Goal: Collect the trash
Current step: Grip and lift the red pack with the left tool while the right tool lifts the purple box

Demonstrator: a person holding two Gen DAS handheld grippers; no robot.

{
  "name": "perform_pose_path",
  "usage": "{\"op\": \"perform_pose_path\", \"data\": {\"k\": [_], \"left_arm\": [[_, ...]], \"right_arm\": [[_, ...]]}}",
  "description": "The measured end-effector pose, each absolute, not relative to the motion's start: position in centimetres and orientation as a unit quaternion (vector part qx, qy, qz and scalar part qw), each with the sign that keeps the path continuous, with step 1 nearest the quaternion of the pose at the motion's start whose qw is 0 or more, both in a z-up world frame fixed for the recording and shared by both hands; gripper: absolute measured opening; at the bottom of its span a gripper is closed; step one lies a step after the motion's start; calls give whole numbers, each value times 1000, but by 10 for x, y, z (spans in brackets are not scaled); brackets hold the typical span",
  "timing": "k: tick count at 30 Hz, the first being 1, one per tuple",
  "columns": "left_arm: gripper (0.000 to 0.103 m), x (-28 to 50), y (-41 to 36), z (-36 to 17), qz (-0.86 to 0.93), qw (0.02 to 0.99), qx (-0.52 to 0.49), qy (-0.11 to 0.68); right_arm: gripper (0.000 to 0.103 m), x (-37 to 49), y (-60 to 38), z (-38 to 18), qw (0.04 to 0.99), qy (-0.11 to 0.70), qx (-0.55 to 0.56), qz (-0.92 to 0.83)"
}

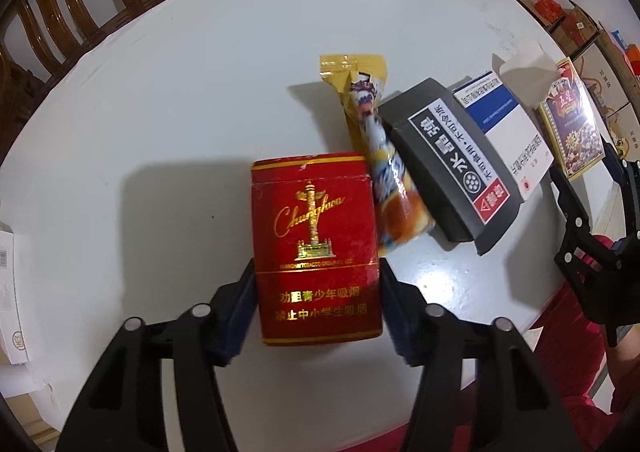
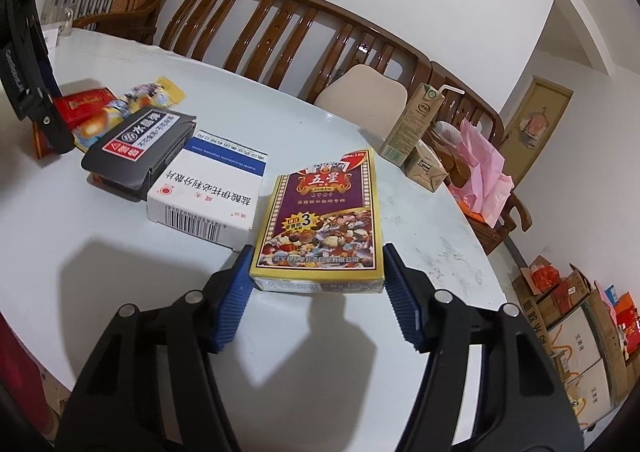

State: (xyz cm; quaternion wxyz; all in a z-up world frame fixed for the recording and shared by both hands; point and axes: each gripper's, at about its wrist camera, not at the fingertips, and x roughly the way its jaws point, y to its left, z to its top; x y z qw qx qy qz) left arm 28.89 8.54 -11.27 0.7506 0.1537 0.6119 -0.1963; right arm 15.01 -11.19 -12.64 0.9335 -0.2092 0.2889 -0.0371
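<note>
Five bits of trash lie in a row on the round white table (image 1: pixel 160 71), and none has gone anywhere yet. The flat red cardboard cigarette pack (image 1: pixel 316 248) sits between the pads of the left gripper (image 1: pixel 318 288), which squeeze its sides. The yellow and purple playing-card box (image 2: pixel 324 223) is pinched by the right gripper (image 2: pixel 318 272). Between them wait the yellow snack wrapper (image 1: pixel 372 139), the dark grey box (image 1: pixel 448 163) and the white and blue medicine box (image 1: pixel 504 135).
</note>
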Motion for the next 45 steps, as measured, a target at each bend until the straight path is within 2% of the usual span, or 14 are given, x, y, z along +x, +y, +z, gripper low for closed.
{"op": "perform_pose_path", "data": {"k": [5,22,28,32,45], "left_arm": [[55,284,84,-109,-185,760,167,600],[55,255,115,-82,-156,791,116,580],[55,255,117,-84,-158,788,110,585],[55,255,119,-83,-159,785,107,590],[55,227,121,-36,-162,808,102,558]], "right_arm": [[62,148,-115,-116,936,281,-206,-43],[62,131,-120,-73,948,225,-217,-64],[62,129,-114,-85,944,242,-217,-51],[62,116,-103,-84,949,220,-222,-51],[62,85,-109,-12,963,152,-216,-60]]}}
